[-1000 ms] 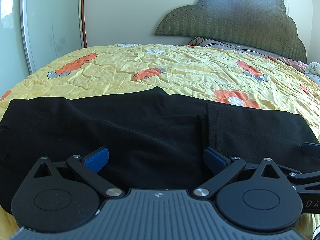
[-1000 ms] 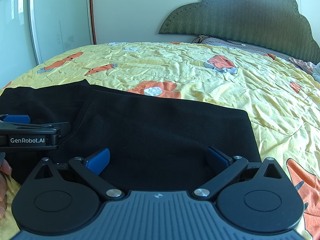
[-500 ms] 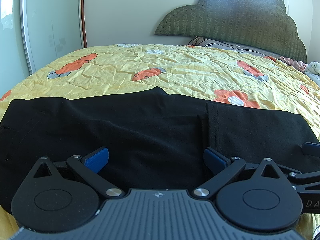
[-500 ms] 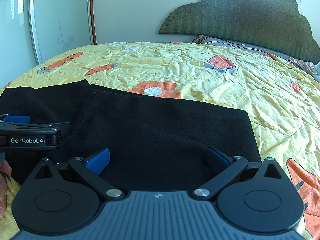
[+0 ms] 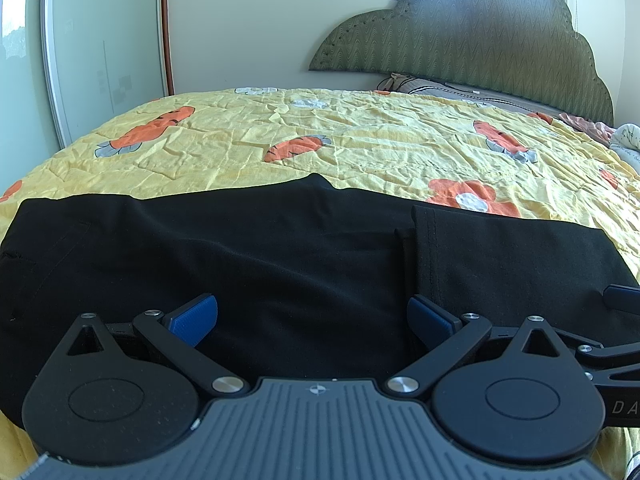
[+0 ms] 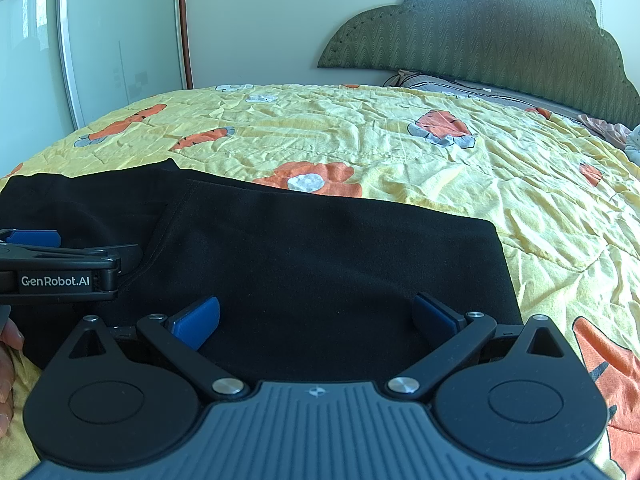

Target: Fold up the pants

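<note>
Black pants lie flat across the near edge of the bed, with the leg end folded over on the right so its hem lies on top. In the right wrist view the folded leg section fills the middle. My left gripper hovers open over the pants' middle, its blue pads wide apart with nothing between them. My right gripper is open too, above the folded part. The left gripper's side shows at the left of the right wrist view.
The bed carries a yellow quilt with orange carrot prints. A green padded headboard and pillows are at the far right. A mirrored wardrobe stands at the left. A person's hand shows at the left edge.
</note>
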The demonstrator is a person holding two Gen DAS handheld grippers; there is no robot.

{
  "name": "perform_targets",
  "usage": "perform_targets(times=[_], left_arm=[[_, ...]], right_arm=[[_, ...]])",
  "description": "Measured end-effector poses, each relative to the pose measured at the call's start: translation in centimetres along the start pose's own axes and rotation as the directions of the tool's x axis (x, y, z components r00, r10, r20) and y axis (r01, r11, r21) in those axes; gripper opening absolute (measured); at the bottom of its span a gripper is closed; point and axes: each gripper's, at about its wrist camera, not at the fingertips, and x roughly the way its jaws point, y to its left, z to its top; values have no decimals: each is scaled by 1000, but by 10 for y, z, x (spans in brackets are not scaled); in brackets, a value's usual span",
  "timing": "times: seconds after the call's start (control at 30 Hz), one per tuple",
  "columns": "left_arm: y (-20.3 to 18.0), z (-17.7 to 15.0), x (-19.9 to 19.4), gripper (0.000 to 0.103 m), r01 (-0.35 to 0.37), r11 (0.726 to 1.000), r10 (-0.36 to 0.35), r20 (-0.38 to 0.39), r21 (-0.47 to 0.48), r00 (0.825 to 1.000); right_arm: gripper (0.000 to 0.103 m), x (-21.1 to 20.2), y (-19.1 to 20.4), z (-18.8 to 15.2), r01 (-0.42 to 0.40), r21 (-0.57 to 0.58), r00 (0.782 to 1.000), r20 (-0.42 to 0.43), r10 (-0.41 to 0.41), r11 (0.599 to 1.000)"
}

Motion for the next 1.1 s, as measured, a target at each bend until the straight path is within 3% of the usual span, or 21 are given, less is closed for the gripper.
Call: perform_targets(times=[0.3, 0.47, 0.6, 0.63, 0.67, 0.73, 0.83, 0.93, 1.0, 1.03, 1.1], left_arm=[[26, 1, -29, 102, 2, 1000, -3, 21, 24, 1000], [78, 5, -60, 102, -40, 999, 41, 40, -26, 998], [131, 7, -82, 102, -108, 989, 112, 40, -97, 993], [146, 9, -87, 102, -138, 984, 143, 36, -111, 989], [159, 11, -92, 102, -169, 978, 174, 26, -125, 984], [185, 14, -97, 101, -220, 961, 222, -7, -169, 975], [218, 18, -103, 98, -234, 937, 229, -50, -260, 972], [242, 16, -111, 97, -220, 913, 206, -77, -343, 975], [251, 14, -114, 97, -193, 905, 169, -96, -378, 981], [256, 13, -113, 97, -168, 898, 136, -106, -406, 985], [267, 10, -111, 97, -100, 873, 47, -122, -478, 991]], right_arm=[[103, 0, 0, 0, 0, 0, 1000, 0, 0, 1000], [103, 0, 2, 0, 7, -8, 1000, 0, -7, 1000], [103, -4, -4, 8, -33, 21, 999, -35, 34, 999], [103, -14, -2, 13, -42, 76, 999, -18, 44, 996], [103, -28, 6, 17, -79, 84, 996, 53, 74, 993], [103, -54, 49, 28, -145, -106, 971, 177, 162, 984], [103, -72, 131, 28, -144, -430, 926, 257, 275, 891], [103, -67, 211, 14, -64, -674, 914, 255, 314, 736], [103, -64, 252, -2, 20, -773, 889, 303, 342, 634], [103, -62, 267, -9, 56, -800, 878, 324, 353, 598], [103, -53, 290, -16, 80, -831, 875, 324, 361, 551]])
